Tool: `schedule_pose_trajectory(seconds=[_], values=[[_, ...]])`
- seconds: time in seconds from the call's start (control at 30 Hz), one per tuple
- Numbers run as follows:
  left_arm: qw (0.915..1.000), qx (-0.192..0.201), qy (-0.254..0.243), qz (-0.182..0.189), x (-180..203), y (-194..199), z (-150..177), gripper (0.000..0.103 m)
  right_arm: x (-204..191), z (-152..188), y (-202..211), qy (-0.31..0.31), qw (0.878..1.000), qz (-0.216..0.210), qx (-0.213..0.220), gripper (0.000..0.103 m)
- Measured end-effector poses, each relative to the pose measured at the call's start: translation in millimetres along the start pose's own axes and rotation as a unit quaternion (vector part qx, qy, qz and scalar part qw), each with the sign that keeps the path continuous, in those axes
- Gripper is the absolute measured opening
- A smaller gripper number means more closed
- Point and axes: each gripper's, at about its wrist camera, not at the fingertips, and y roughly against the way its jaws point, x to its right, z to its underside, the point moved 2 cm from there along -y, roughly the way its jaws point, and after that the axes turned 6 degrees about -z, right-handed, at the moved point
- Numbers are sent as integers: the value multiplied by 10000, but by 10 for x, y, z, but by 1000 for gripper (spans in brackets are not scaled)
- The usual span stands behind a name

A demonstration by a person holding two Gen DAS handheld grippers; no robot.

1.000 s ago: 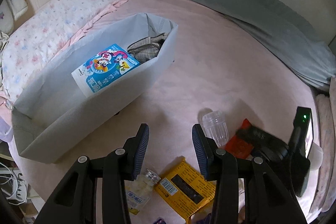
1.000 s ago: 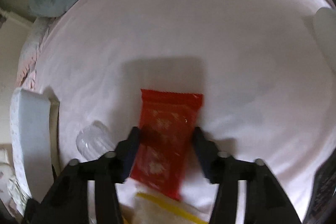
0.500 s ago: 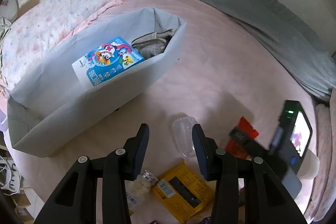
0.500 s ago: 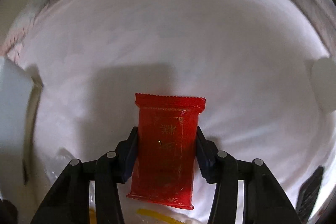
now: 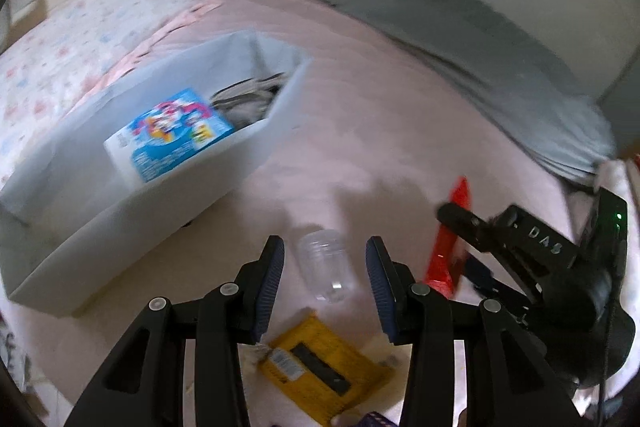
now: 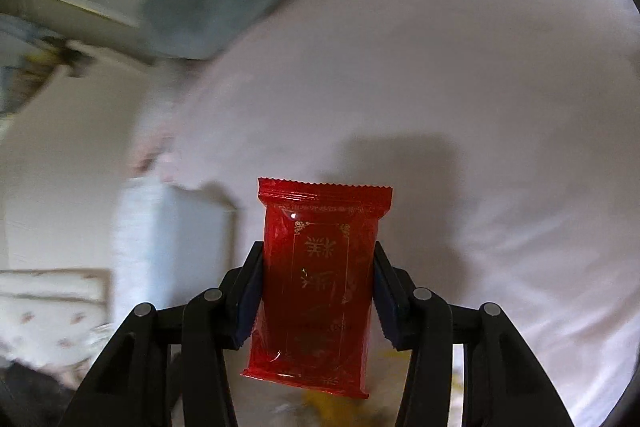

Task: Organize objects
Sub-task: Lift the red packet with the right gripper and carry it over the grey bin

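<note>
Gripping a red snack packet (image 6: 320, 275) by its two long edges, the right gripper (image 6: 318, 279) has its blue-padded fingers closed against the wrapper, which stands upright between them with its crimped top edge above the fingertips and its lower end hanging below them. Gold characters run down the packet's face. Behind it lies the pink bedsheet (image 6: 480, 107), with the gripper's shadow on it, and the end of the grey fabric bin (image 6: 168, 227) sits to the left; that part of the view is blurred.

The left gripper (image 5: 325, 267) is open with nothing between its pads. A clear plastic jar (image 5: 326, 265) lies on its side on the bed in the gap between the two fingers, not touched by either as far as can be told. Just below the fingers a yellow packet (image 5: 320, 367) lies flat on the sheet.

In the left wrist view the right gripper (image 5: 460, 251) shows at the right, holding the red packet (image 5: 448, 247) edge-on above the sheet, well apart from the bin. The grey fabric bin (image 5: 160, 211) stands to the left, open at the top, holding a blue cartoon-printed pack (image 5: 168, 135) and some striped grey cloth (image 5: 248, 99). A grey duvet (image 5: 440, 27) lies along the far side of the bed, and floral pillows (image 5: 100, 27) at its head
</note>
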Motion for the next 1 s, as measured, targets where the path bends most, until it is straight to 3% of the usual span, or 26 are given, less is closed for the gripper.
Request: schedule_pose_trajectory(seconds=[0.07, 0.17, 0.4, 0.5, 0.63, 0.77, 0.87, 1.0], values=[[9995, 78, -128, 290, 56, 60, -7, 43, -76, 33, 68, -76, 9983, -571, 28, 47], [9966, 343, -377, 652, 110, 209, 0, 45, -97, 20, 102, -229, 9944, -1027, 94, 47], [9906, 634, -927, 776, 267, 323, 35, 49, -104, -177, -51, -612, 9791, -1936, 90, 47], [9887, 666, -996, 903, 254, 299, -28, 49, -152, -288, -133, -588, 9795, -1917, 177, 47], [9831, 816, -1018, 1287, 227, 432, -23, 51, -126, -315, -142, -717, 9771, -1964, 385, 47], [9751, 832, -1160, 1698, 271, 495, 7, 56, -184, -354, -273, -782, 9731, -2144, 328, 47], [9792, 818, -1236, 1385, 292, 442, 5, 56, -313, -330, -380, -685, 9697, -2343, 80, 47], [9862, 937, -1025, 904, 154, 401, -46, 53, -530, -231, -543, -406, 9582, -2757, -641, 47]])
